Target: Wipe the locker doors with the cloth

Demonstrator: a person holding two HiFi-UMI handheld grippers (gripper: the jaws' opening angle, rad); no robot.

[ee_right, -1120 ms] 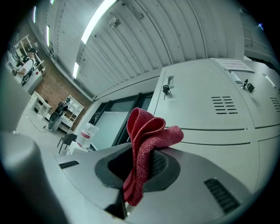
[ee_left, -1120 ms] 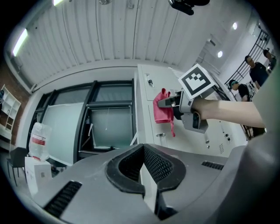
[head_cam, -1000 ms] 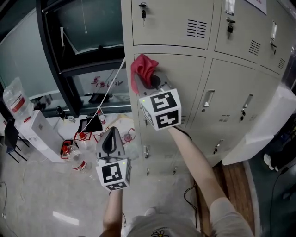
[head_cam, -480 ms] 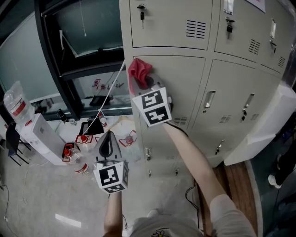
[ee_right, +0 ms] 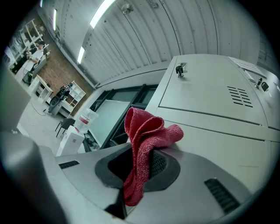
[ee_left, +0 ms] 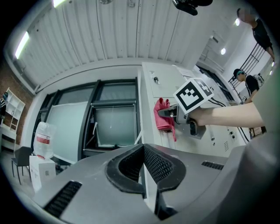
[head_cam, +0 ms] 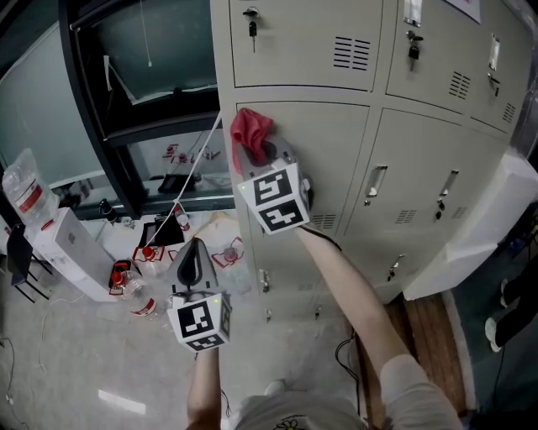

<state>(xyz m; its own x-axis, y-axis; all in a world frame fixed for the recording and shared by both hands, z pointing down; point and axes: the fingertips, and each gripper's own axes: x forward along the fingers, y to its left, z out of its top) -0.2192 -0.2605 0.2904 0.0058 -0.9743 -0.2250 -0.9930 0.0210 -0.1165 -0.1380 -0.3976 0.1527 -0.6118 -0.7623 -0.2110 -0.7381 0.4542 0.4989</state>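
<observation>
Setting: A bank of beige lockers (head_cam: 420,126) is seen beside a dark-framed window (head_cam: 126,109). On the grey floor below, a white box (head_cam: 71,252) and some small bottles (head_cam: 134,290) are scattered.
Cloth: A red cloth (head_cam: 250,130) is held up at the top left corner of the left-hand door (head_cam: 336,176) in the second row. It appears to be pressed against that door, just under the upper door, where a key (head_cam: 251,25) is seen in the lock.
Right gripper: The right gripper (head_cam: 267,153) is raised to the door on an outstretched arm. Its jaws are clamped on the cloth, which is bunched above them and hangs down between them.
Left gripper: The left gripper (head_cam: 195,252) is held low, well apart from the cloth. Its jaws are pressed together with nothing between them.
</observation>
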